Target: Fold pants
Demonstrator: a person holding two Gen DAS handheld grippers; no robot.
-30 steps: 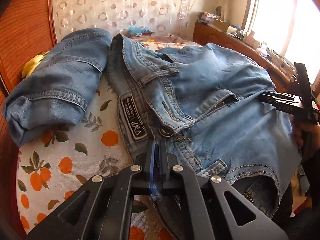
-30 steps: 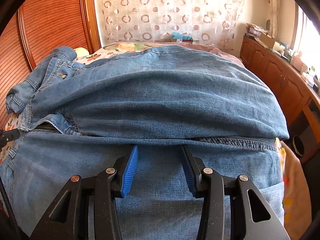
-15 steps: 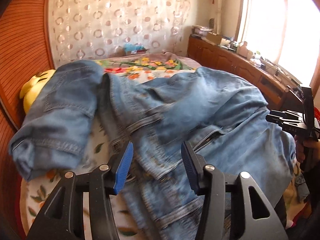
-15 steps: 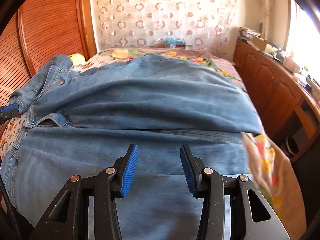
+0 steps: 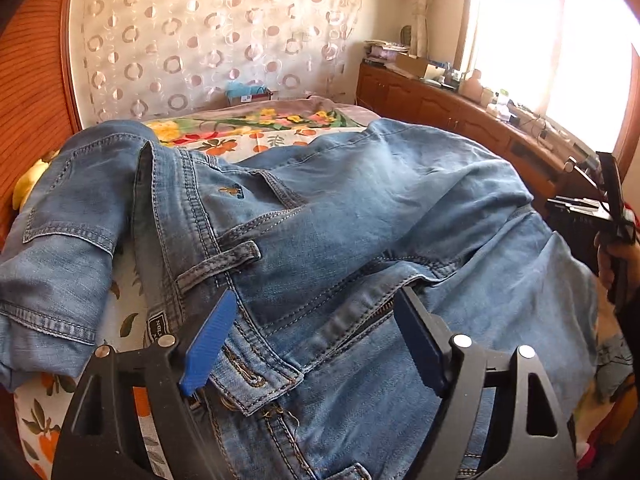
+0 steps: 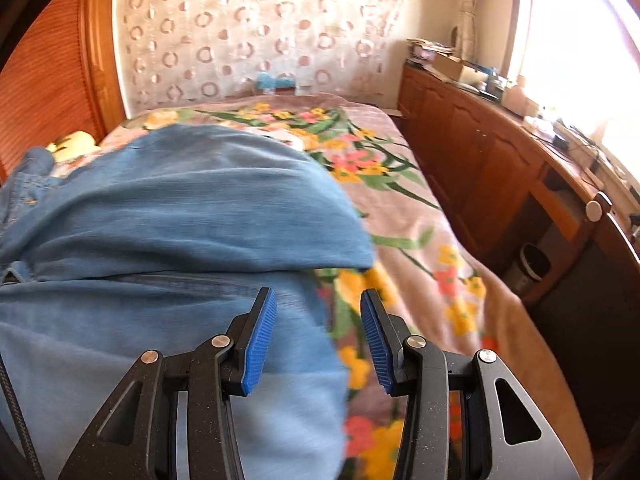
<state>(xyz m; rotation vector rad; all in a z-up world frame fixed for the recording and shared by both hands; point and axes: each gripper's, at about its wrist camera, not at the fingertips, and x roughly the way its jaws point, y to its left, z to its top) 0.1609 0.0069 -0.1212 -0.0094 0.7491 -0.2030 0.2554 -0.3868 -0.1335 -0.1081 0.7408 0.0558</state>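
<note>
Blue jeans (image 5: 360, 208) lie spread on the bed, one leg folded over the other, waistband and fly toward me in the left wrist view. My left gripper (image 5: 312, 320) hovers over the waistband with its jaws opening wide; the denim lies below them, not pinched. In the right wrist view the jeans (image 6: 180, 208) fill the left half. My right gripper (image 6: 316, 320) is open above the right edge of the denim and the blanket, gripping nothing. The right gripper (image 5: 600, 216) and the hand holding it also show at the right edge of the left wrist view.
A second, folded pair of jeans (image 5: 64, 232) lies at the left on the orange-print sheet (image 5: 48, 412). A floral blanket (image 6: 400, 200) covers the bed's right side. A wooden cabinet (image 6: 480, 148) with clutter runs along the right under the window. A yellow toy (image 5: 28, 184) is by the headboard.
My left gripper let go of the waistband, opened wide and drew back. My right gripper slid to the right, from over the jeans' middle to their right edge, still open.
</note>
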